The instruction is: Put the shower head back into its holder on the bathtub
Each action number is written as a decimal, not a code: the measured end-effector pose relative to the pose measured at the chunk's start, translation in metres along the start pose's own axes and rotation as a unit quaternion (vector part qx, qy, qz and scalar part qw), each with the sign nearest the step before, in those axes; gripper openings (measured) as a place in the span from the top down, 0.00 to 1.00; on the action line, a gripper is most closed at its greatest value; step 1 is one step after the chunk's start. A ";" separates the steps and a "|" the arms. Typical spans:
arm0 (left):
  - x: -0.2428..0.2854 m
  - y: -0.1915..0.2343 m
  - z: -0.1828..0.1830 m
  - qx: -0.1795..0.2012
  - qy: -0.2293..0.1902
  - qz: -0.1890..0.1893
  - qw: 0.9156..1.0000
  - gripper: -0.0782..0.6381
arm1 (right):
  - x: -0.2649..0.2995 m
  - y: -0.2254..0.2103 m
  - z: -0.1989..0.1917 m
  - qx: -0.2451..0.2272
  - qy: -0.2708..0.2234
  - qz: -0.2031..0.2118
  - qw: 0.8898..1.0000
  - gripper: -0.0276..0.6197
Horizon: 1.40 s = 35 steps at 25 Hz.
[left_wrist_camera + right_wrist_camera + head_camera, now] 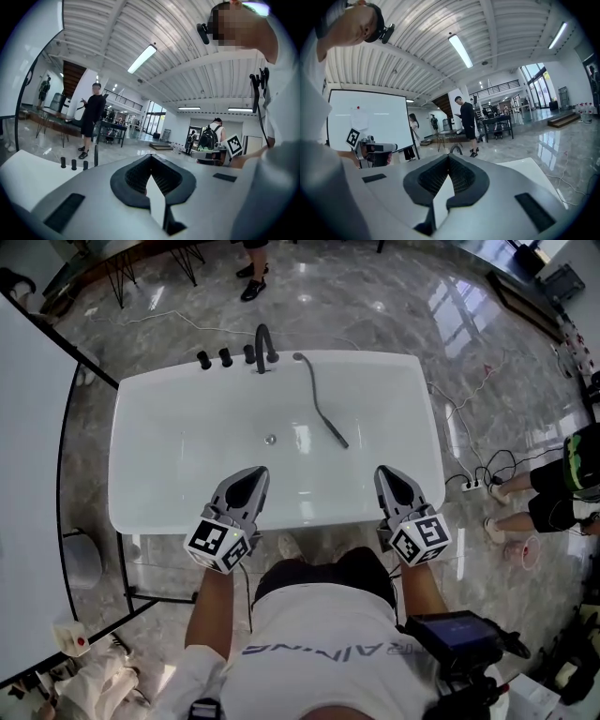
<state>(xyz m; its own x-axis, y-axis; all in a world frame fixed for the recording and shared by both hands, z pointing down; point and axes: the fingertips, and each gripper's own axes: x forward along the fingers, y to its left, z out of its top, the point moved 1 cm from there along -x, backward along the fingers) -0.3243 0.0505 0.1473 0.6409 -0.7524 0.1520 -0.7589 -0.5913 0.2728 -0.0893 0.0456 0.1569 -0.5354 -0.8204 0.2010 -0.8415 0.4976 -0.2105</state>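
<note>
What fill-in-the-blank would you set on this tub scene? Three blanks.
The shower head lies ____ the bathtub.
The left hand-held gripper and right hand-held gripper both have jaws ____.
The faucet stands on the bathtub's ____ rim, opposite the grippers.
Missing: inside; shut; far.

White bathtub [178, 418], dark grey shower head [322, 410], black faucet [265, 343] and knobs [214, 359], grey veined marble floor [375, 296]
</note>
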 end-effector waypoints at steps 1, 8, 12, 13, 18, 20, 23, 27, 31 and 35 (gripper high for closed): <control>0.004 0.004 -0.002 -0.004 0.003 -0.003 1.000 0.87 | 0.003 -0.003 -0.002 0.003 0.003 -0.004 1.000 0.95; 0.053 0.006 -0.005 0.003 0.025 -0.013 1.000 0.87 | 0.016 -0.043 -0.003 0.023 0.001 -0.017 1.000 0.95; 0.081 -0.008 0.000 0.010 0.019 -0.013 1.000 0.87 | 0.014 -0.075 -0.001 0.032 -0.005 -0.010 0.999 0.95; 0.089 -0.012 0.000 0.008 0.014 -0.011 1.000 0.87 | 0.013 -0.087 -0.001 0.032 -0.005 -0.008 0.999 0.95; 0.149 -0.023 -0.015 -0.001 0.016 0.015 1.000 0.87 | 0.017 -0.154 -0.020 0.047 0.008 0.004 0.999 0.95; 0.176 -0.020 -0.025 0.002 0.022 0.022 1.000 0.87 | 0.025 -0.180 -0.031 0.043 0.015 0.002 0.999 0.95; 0.212 -0.009 -0.042 0.003 0.027 0.009 1.000 0.87 | 0.043 -0.209 -0.046 0.039 0.019 -0.011 0.999 0.95; 0.253 0.017 -0.075 0.006 0.048 -0.018 0.999 0.87 | 0.072 -0.233 -0.077 0.032 0.028 -0.025 0.999 0.95; 0.289 0.054 -0.113 0.032 0.080 -0.042 0.995 0.87 | 0.103 -0.253 -0.113 0.056 0.041 -0.051 0.996 0.95; 0.329 0.086 -0.179 0.072 0.131 -0.059 0.987 0.87 | 0.123 -0.268 -0.158 0.079 0.053 -0.063 0.993 0.95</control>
<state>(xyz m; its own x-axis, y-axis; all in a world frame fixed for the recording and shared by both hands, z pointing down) -0.1583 -0.1963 0.3909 0.7194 -0.5864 0.3723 -0.6736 -0.7198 0.1678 0.0593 -0.1441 0.3896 -0.4373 -0.8356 0.3325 -0.8853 0.3350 -0.3225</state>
